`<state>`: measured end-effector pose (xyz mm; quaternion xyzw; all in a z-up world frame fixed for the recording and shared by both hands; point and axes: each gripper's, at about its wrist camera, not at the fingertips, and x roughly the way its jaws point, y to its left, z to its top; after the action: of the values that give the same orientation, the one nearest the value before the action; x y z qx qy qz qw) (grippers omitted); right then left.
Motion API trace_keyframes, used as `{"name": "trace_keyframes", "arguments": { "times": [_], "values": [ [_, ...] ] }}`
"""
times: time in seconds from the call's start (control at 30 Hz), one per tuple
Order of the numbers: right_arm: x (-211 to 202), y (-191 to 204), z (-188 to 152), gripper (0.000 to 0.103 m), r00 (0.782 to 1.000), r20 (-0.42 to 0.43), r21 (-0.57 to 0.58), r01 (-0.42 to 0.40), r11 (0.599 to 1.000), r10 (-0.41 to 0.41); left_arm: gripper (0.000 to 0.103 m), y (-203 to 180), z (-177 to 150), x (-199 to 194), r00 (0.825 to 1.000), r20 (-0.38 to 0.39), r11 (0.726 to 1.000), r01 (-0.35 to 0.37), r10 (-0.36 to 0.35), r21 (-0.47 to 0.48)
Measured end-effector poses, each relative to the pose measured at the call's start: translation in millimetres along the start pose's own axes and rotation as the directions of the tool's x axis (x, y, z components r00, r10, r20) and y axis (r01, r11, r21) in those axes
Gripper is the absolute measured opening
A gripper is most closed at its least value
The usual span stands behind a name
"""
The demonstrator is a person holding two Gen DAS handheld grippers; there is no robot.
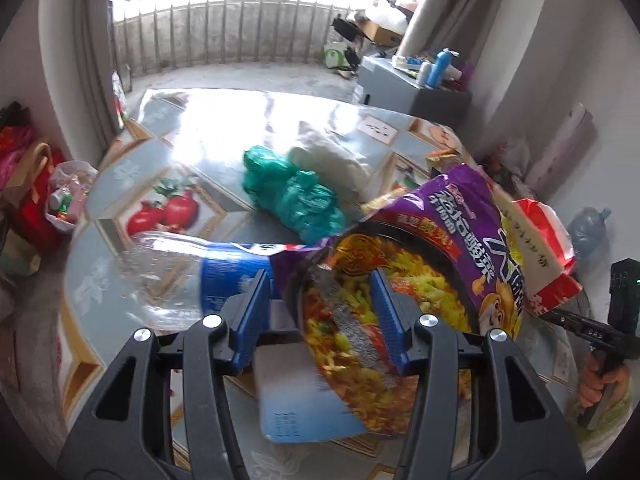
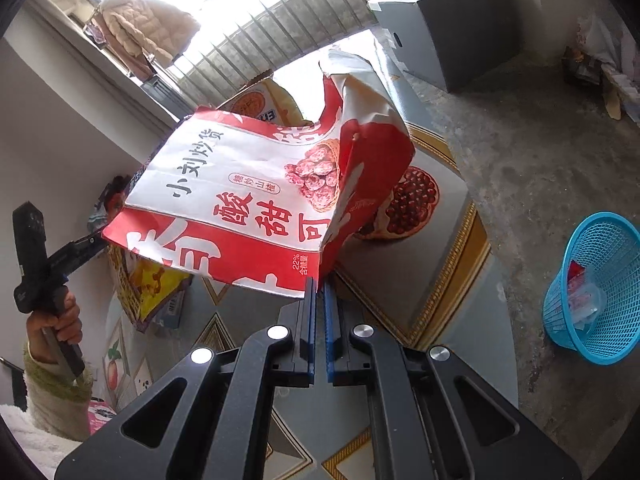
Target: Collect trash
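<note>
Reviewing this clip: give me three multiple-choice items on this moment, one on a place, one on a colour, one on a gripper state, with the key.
1. Where does the blue mesh basket stand?
A. on the table
B. on the floor beside the table
C. on the grey cabinet

2. What colour is the crumpled plastic bag on the table?
A. green
B. yellow
C. black

3. How is the right gripper?
A. wide open, empty
B. shut on the red and white snack bag
C. shut on a bottle

Key: B, the basket stands on the concrete floor; A, the bag is teal-green; B, the jaws pinch the snack bag's corner.
</note>
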<state>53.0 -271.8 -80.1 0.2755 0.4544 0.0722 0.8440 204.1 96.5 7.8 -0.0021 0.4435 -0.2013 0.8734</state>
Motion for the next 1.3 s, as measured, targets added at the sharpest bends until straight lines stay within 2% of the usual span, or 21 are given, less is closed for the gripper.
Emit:
{"name": "trace_keyframes", "arguments": {
  "times": [0.27, 0.43, 0.5, 0.63, 0.67, 0.73, 0.87, 1.03, 1.17, 1.23, 1.3],
  "values": [
    [-21.6, 3.8, -23.8, 0.004, 0.999, -0.016, -0.052, 0.034, 0.998, -0.035, 0.049, -37.0, -39.7, -18.2, 0.993, -0.051, 0.994, 0.105, -0.103, 0.043],
    [-40.9, 4.1, -43.5, 0.004, 0.996, -0.019, -0.074, 0.084, 0.994, -0.085, 0.049, -57.9, -75.4, -28.1, 0.979, -0.104, 0.982, 0.179, -0.173, 0.052],
    [-47.1, 0.8, -48.9, 0.004, 0.995, -0.019, -0.064, 0.097, 0.993, -0.098, 0.049, -65.4, -89.9, -26.1, 0.966, -0.149, 0.975, 0.219, -0.211, 0.044],
    [-57.9, -7.3, -63.3, 0.004, 0.994, -0.017, -0.026, 0.111, 0.993, -0.111, 0.049, -84.8, -118.9, -24.3, 0.911, -0.257, 0.937, 0.345, -0.321, 0.050],
    [-58.9, -10.5, -65.6, 0.004, 0.993, -0.019, -0.014, 0.113, 0.993, -0.113, 0.049, -89.0, -122.5, -25.9, 0.909, -0.265, 0.934, 0.351, -0.322, 0.070],
    [-61.2, -16.2, -67.9, 0.004, 0.995, -0.021, 0.014, 0.101, 0.995, -0.100, 0.049, -95.0, -123.4, -31.5, 0.917, -0.254, 0.931, 0.346, -0.309, 0.117],
    [-70.5, -21.3, -66.7, 0.004, 0.998, 0.003, 0.050, 0.070, 0.996, -0.070, 0.049, -91.3, -105.3, -41.6, 0.938, -0.188, 0.941, 0.316, -0.290, 0.125],
    [-70.3, -21.9, -68.7, 0.007, 0.999, 0.003, 0.106, -0.041, 0.993, 0.041, 0.049, -80.3, -81.5, -45.7, 0.956, -0.109, 0.953, 0.284, -0.272, 0.105],
    [-55.6, -14.2, -69.1, 0.018, 0.993, -0.026, 0.135, -0.112, 0.984, 0.117, 0.049, -85.3, -73.0, -26.3, 0.972, -0.112, 0.969, 0.219, -0.207, 0.112],
    [-46.8, -6.5, -68.1, 0.023, 0.989, -0.042, 0.134, -0.136, 0.982, 0.143, 0.049, -93.0, -74.4, -12.5, 0.977, -0.136, 0.973, 0.183, -0.164, 0.139],
    [-37.1, 0.4, -68.6, 0.032, 0.983, -0.068, 0.145, -0.158, 0.977, 0.169, 0.049, -98.8, -76.8, -6.6, 0.979, -0.146, 0.971, 0.164, -0.139, 0.173]
  ]
}}
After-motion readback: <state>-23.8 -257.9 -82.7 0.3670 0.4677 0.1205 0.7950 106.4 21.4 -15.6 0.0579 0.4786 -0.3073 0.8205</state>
